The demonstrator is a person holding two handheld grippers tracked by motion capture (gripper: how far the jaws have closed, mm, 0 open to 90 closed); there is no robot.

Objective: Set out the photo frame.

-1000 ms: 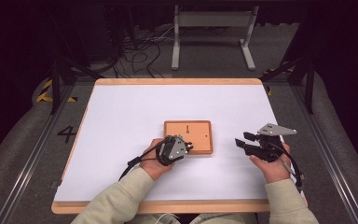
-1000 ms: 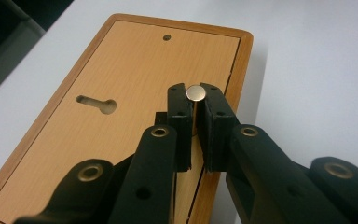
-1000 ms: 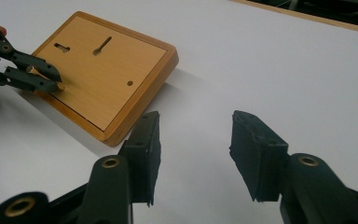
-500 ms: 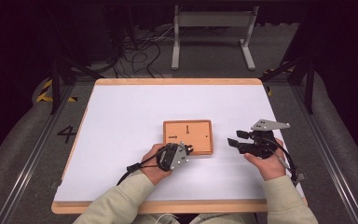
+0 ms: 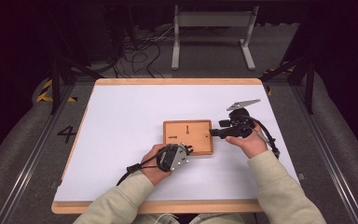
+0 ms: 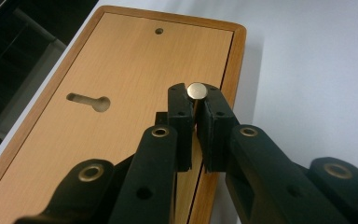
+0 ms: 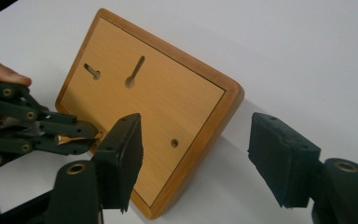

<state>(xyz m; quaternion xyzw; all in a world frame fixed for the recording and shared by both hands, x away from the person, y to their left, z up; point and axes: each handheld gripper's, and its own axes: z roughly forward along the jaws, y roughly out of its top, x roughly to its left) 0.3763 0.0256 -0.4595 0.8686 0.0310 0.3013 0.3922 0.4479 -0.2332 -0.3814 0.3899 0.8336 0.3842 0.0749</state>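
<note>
A small wooden board (image 5: pixel 188 136) with two keyhole slots lies flat in the middle of the white table. My left gripper (image 5: pixel 187 150) sits at the board's near edge, shut on a brass pin (image 6: pixel 196 90) whose round head sticks out above the jaws. In the left gripper view the left gripper (image 6: pixel 196 106) hovers over the board (image 6: pixel 121 93) near one long edge. My right gripper (image 5: pixel 213 133) is at the board's right edge. It stands open (image 7: pixel 200 156), with a corner of the board (image 7: pixel 168 107) between its jaws and not touching either.
The white mat (image 5: pixel 121 116) lies on a wood-rimmed table (image 5: pixel 168 206). Beyond the far edge are cables and a grey metal stand (image 5: pixel 213 32) on the dark floor. A small round hole (image 7: pixel 174 143) marks the board near its corner.
My right gripper has moved left across the table up to the board's right edge. The left gripper has shifted slightly and still holds the pin. The board has not moved.
</note>
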